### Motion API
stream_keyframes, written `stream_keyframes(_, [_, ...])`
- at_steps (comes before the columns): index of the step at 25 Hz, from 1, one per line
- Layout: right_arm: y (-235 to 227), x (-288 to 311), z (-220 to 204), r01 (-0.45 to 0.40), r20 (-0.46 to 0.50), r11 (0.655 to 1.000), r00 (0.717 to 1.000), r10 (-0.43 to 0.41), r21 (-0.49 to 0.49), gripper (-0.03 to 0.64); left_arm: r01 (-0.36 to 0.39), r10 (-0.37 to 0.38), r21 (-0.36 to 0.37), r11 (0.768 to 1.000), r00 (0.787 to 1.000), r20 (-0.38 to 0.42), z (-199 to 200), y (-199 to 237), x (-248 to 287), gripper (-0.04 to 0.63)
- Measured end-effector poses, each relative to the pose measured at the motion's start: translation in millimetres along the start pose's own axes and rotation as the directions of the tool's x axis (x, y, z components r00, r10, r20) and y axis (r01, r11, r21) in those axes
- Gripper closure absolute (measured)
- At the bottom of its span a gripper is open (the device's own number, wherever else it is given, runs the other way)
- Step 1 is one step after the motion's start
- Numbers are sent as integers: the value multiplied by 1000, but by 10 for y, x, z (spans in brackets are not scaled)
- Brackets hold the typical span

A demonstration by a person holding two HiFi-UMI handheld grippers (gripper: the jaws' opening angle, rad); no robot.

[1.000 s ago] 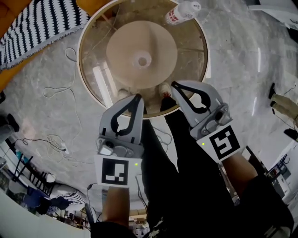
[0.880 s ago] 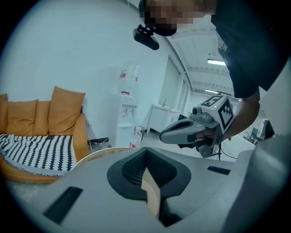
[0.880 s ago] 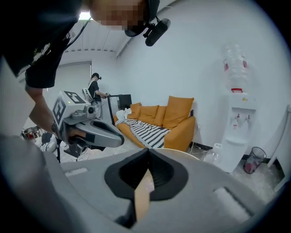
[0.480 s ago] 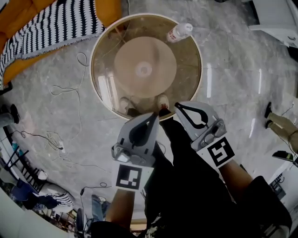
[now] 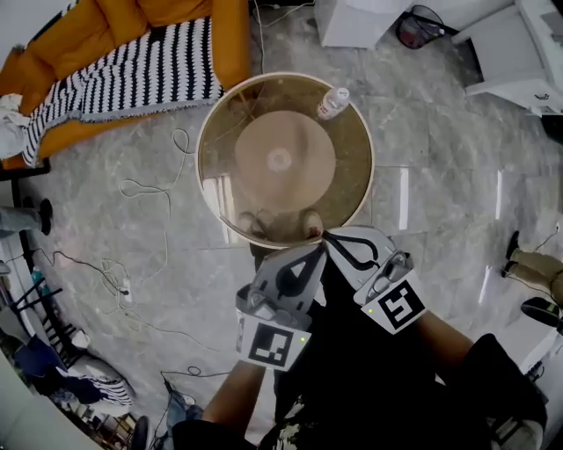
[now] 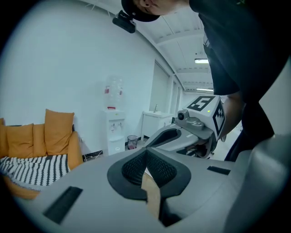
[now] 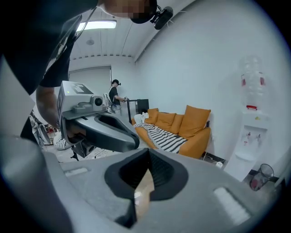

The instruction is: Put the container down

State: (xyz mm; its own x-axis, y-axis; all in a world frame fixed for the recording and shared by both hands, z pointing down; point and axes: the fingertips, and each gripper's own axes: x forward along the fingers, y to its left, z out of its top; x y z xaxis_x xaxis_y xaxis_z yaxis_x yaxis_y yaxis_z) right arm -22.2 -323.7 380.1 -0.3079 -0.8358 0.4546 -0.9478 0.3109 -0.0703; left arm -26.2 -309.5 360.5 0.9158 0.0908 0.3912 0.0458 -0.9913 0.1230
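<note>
The container, a clear plastic bottle [image 5: 332, 103] with a white cap and red label, rests on the far right part of the round glass table [image 5: 220, 189]. Both grippers hang well short of it, close to the person's body and above the table's near rim. My left gripper [image 5: 320, 248] is shut with nothing between its jaws; the left gripper view shows its dark pads [image 6: 136, 166] meeting at the tip. Beside it my right gripper [image 5: 328, 235] is also shut and empty, its pads [image 7: 159, 170] pressed together. Each gripper sees the other: right gripper [image 6: 182, 136], left gripper [image 7: 100, 127].
An orange sofa [image 5: 123, 22] with a striped blanket [image 5: 132, 75] stands beyond the table at left. Cables [image 5: 132, 189] trail over the marble floor. White furniture [image 5: 519, 48] and a dark bin [image 5: 418, 26] sit at the back right. A water dispenser [image 6: 113, 127] stands by the wall.
Both grippers have risen and drawn back from the table toward the body, staying shut. The table and bottle now look smaller and farther off in the head view.
</note>
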Motion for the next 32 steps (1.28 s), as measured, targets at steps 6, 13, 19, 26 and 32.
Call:
stream_keyframes(6, [59, -443, 258, 11, 39, 999, 999, -10, -38, 623, -97, 97, 1, 995, 994, 57, 429, -190, -221, 589])
stream_keyframes(13, [255, -823, 673, 14, 96, 998, 995, -9, -55, 623, -206, 204, 5, 979, 973, 105, 831, -306, -713, 589])
stream_keyframes(19, [302, -1060, 1187, 22, 198, 998, 980, -11, -53, 623, -289, 282, 35, 957, 951, 122, 1265, -249, -1024, 589])
stream_keyframes(26, [176, -1472, 1561, 65, 289, 998, 956, -60, -5, 623, -297, 300, -42, 954, 934, 193, 1717, -439, -1086, 589])
stream_keyframes(32, [158, -1711, 1697, 97, 336, 995, 938, -86, -17, 623, -293, 285, 1, 956, 931, 226, 2015, -553, -1102, 589])
